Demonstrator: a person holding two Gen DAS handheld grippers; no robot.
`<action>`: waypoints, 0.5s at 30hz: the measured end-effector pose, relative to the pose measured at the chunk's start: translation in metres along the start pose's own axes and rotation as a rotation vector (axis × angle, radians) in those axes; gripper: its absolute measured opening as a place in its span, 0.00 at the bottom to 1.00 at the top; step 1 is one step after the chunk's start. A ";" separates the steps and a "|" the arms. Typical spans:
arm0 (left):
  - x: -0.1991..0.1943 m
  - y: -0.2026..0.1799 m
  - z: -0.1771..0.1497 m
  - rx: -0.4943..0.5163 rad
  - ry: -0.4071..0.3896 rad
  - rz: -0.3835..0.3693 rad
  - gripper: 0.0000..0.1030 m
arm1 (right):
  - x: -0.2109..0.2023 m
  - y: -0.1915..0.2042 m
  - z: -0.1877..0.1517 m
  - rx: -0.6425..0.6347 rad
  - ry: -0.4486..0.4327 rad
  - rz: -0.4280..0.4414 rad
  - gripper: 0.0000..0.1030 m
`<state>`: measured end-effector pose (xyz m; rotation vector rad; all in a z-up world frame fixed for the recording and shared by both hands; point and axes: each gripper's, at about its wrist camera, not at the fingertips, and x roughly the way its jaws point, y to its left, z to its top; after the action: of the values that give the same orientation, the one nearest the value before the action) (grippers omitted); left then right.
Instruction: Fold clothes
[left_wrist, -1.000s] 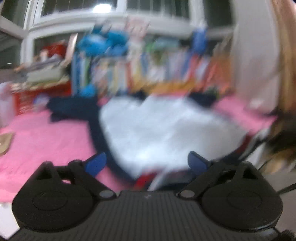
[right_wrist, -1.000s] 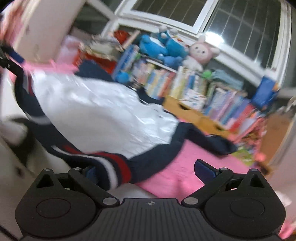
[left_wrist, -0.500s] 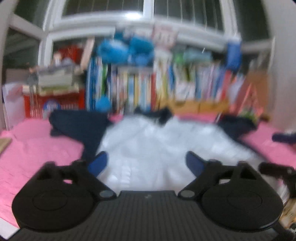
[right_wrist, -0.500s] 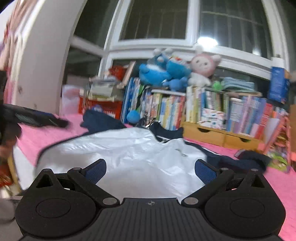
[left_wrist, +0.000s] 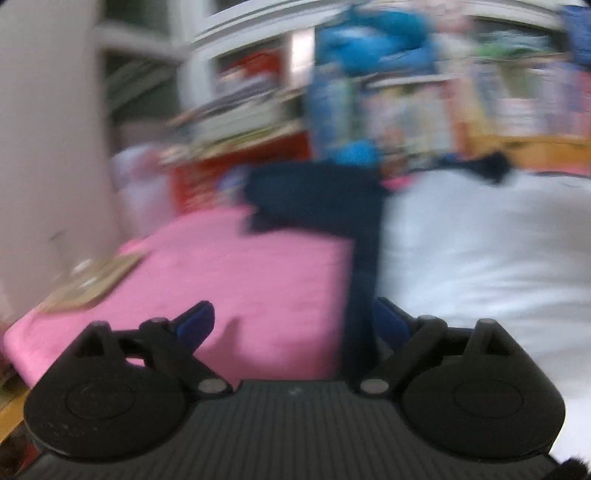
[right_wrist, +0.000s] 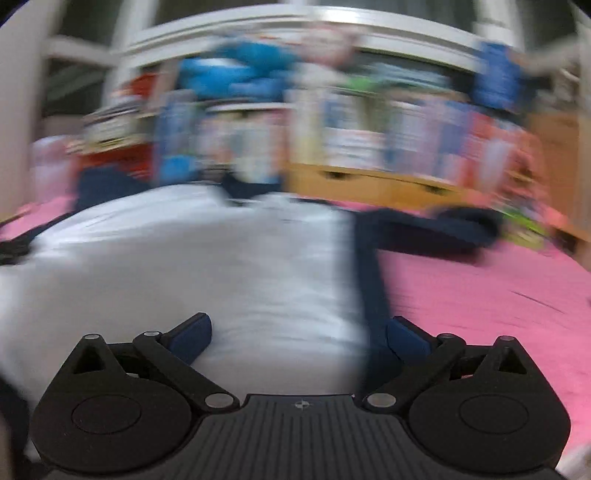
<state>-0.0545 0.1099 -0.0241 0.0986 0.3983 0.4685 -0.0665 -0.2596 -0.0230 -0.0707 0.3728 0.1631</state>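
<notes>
A white jacket with navy sleeves and trim lies spread on a pink bed. In the left wrist view its white body (left_wrist: 480, 251) fills the right side and a navy sleeve (left_wrist: 314, 199) reaches left. My left gripper (left_wrist: 295, 325) is open and empty, low over the jacket's navy left edge. In the right wrist view the white body (right_wrist: 203, 258) lies left and centre, and a navy sleeve (right_wrist: 424, 229) stretches right. My right gripper (right_wrist: 299, 330) is open and empty over the jacket's right edge. Both views are blurred by motion.
The pink bedcover (left_wrist: 240, 273) shows left of the jacket, and also right of it in the right wrist view (right_wrist: 480, 295). A shelf of books (right_wrist: 351, 140) with blue plush toys (left_wrist: 369, 48) runs along the back. A white wall (left_wrist: 48, 129) stands at left.
Both grippers have dropped toward the bed and spread apart, the left to the jacket's left edge and the right to its right edge. Both stay open.
</notes>
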 end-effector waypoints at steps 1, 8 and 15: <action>0.007 0.011 0.003 -0.015 0.037 0.050 0.89 | 0.004 -0.020 0.002 0.049 0.014 -0.065 0.99; -0.006 0.031 0.054 -0.140 -0.003 -0.107 0.79 | 0.001 -0.061 0.044 0.041 -0.017 -0.189 0.96; 0.006 -0.086 0.095 0.064 0.005 -0.460 0.80 | 0.057 0.013 0.100 -0.043 0.002 0.183 0.96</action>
<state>0.0242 0.0363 0.0452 0.0652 0.4257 0.0019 0.0191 -0.2288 0.0489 -0.0787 0.3782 0.3520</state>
